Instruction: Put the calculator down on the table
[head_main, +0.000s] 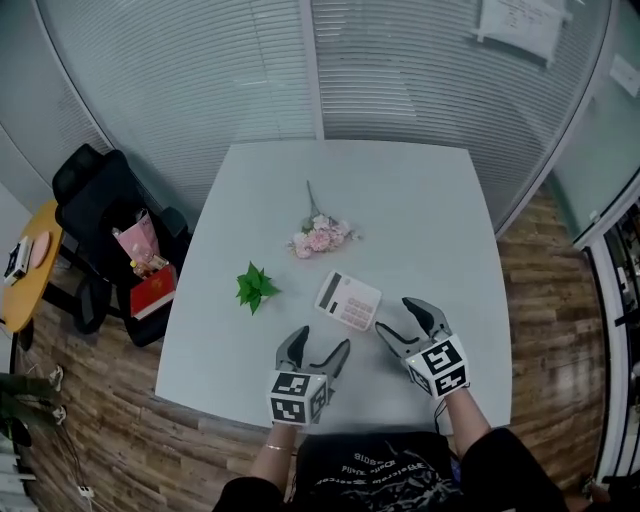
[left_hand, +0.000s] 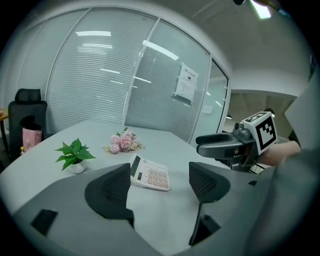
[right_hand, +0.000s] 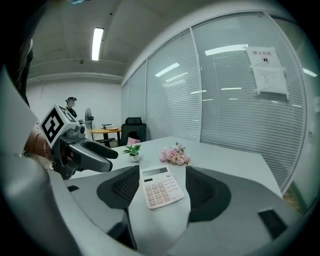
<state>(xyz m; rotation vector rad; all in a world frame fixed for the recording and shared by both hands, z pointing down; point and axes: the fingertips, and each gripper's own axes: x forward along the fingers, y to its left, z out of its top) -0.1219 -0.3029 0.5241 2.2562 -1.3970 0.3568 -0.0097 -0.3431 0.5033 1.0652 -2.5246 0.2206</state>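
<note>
A white calculator (head_main: 348, 300) lies flat on the pale grey table (head_main: 420, 200), keys up, with nothing touching it. It also shows in the left gripper view as the calculator (left_hand: 150, 175) and in the right gripper view as the calculator (right_hand: 160, 186). My left gripper (head_main: 320, 347) hovers just short of its near-left side, jaws wide apart and empty. My right gripper (head_main: 398, 318) hangs at its near-right side, also open and empty. Both grippers are lifted clear of the tabletop.
A small green potted plant (head_main: 255, 286) stands left of the calculator. A pink flower bunch (head_main: 320, 236) lies behind it. A black chair (head_main: 105, 215) holding a pink bag and a red book sits off the table's left edge. Glass walls with blinds enclose the far side.
</note>
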